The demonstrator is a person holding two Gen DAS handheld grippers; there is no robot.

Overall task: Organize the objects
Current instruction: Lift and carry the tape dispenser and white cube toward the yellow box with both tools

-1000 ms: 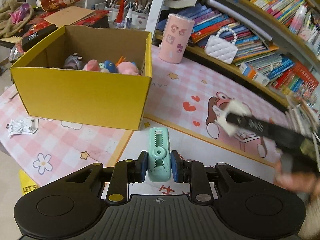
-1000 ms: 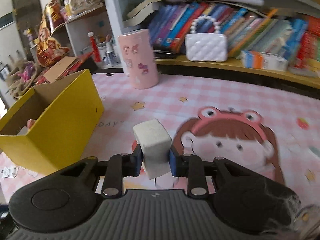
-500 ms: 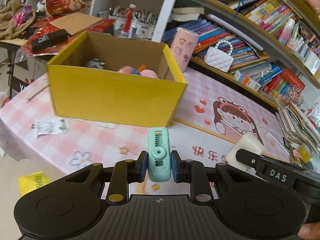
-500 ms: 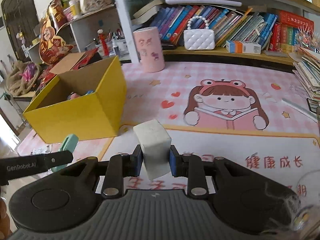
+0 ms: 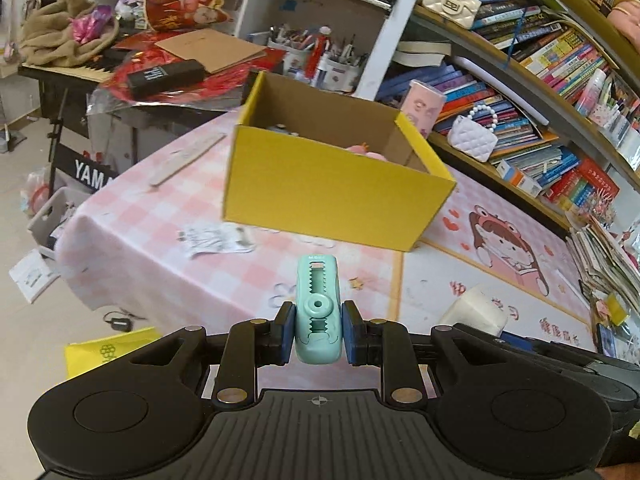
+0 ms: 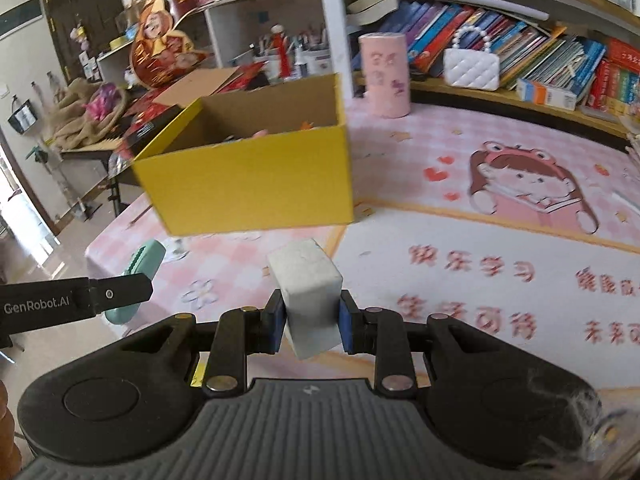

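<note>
Near the worktop's front edge, left tool [image 5: 318, 334] clamps a mint clip [image 5: 317, 312]; right tool [image 6: 311, 320] clamps a white block [image 6: 308, 284]. Yellow box [image 6: 256, 188] already holds toys; both items remain undeposited.

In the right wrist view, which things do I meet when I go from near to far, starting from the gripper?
White block in the right gripper → yellow box → pink cylinder → bookshelf.

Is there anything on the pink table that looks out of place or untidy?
Yes. A crumpled printed paper lies loose on the pink table in front of the yellow box, like litter. A long flat strip lies askew near the far edge.
</note>
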